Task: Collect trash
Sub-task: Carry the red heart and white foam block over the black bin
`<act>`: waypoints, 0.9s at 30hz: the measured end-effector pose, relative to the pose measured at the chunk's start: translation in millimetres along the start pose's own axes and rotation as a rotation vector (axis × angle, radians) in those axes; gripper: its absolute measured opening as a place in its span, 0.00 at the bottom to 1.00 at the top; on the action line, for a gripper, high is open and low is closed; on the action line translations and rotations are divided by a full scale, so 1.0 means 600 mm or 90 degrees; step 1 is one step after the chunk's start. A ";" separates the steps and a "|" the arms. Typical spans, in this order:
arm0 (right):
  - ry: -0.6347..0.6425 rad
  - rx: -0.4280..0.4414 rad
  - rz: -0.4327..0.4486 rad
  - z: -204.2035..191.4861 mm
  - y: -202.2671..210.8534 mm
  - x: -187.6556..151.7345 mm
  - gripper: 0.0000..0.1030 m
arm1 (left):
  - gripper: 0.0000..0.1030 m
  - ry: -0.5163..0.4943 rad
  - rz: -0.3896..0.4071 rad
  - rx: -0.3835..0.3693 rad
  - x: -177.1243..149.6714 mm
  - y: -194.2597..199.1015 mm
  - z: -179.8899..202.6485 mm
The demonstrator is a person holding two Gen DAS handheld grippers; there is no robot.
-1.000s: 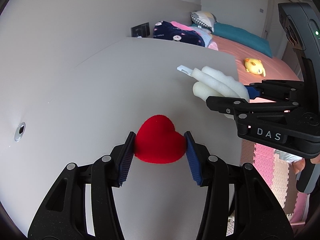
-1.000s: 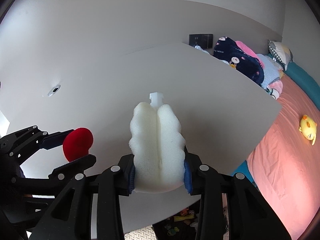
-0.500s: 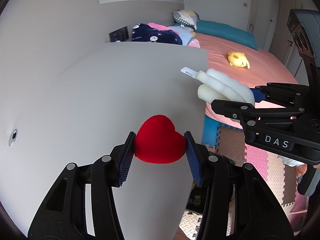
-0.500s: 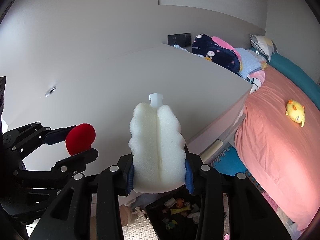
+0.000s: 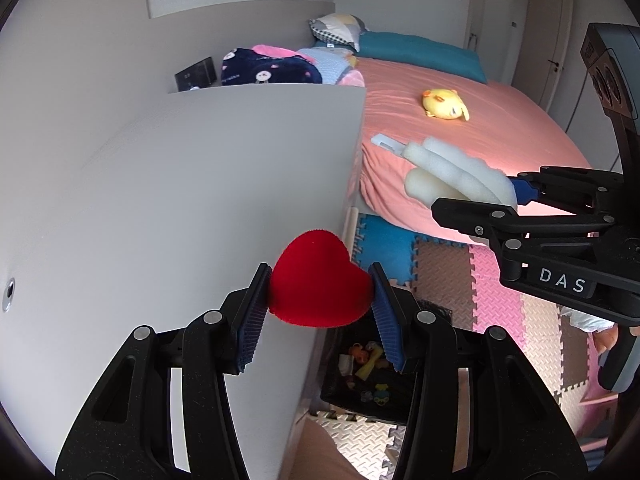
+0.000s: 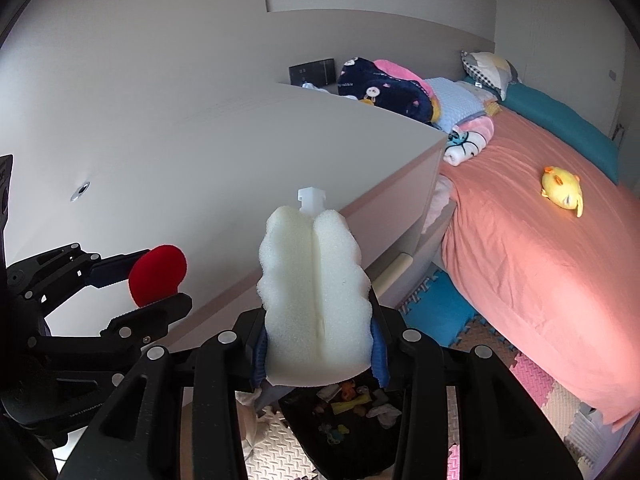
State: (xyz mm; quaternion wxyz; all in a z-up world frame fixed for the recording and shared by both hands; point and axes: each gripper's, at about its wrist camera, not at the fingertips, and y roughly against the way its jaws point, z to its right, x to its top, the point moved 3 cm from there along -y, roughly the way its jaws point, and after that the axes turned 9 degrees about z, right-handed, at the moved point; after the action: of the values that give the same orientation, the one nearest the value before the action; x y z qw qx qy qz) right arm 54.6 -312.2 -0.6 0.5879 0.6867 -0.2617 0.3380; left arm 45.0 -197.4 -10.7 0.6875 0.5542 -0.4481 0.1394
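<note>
Left gripper: clamped on a red plush heart, one blue pad pressing each side; the grip looks the same as a second ago.
Right gripper: closed on a white foam sponge head with a small plastic stub at its far tip; the foam bulges above the pads, so it is squeezed and firmly held.
What changed: a second ago both views were filled by the pale desk top. Now both grippers have swung right, past the desk's right edge, and the floor beside it shows.
Heart now: in the air at the desk's near right edge, partly out over the drop.
Sponge now: in the air to the right of the heart, with the pink bed behind it in the left view.
Bin: a dark container on the foam floor mats, low in both views, just below and beyond the jaws, with small colourful scraps already inside.
Meaning for the task: both pieces look picked up and on the way; I judge the carry nearly over, with the drop into the bin not yet done.
Watch for: the bin sits close against the desk side, so each piece wants to be squarely over its mouth before release.
</note>
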 end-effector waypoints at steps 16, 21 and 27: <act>-0.068 -0.075 0.003 0.085 0.054 -0.040 0.40 | 0.47 -0.046 -0.003 -0.061 0.012 -0.015 0.082; -0.089 -0.100 0.004 0.109 0.068 -0.053 0.40 | 0.47 -0.063 -0.003 -0.079 0.018 -0.022 0.103; -0.119 -0.134 0.004 0.133 0.081 -0.067 0.40 | 0.47 -0.082 -0.007 -0.101 0.018 -0.029 0.128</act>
State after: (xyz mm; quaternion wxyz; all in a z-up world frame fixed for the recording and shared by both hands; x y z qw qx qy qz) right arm 4.8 -400.4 -7.6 0.6286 0.6489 -0.3518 0.2449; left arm 27.7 -274.9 -14.6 0.6998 0.5080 -0.4982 0.0640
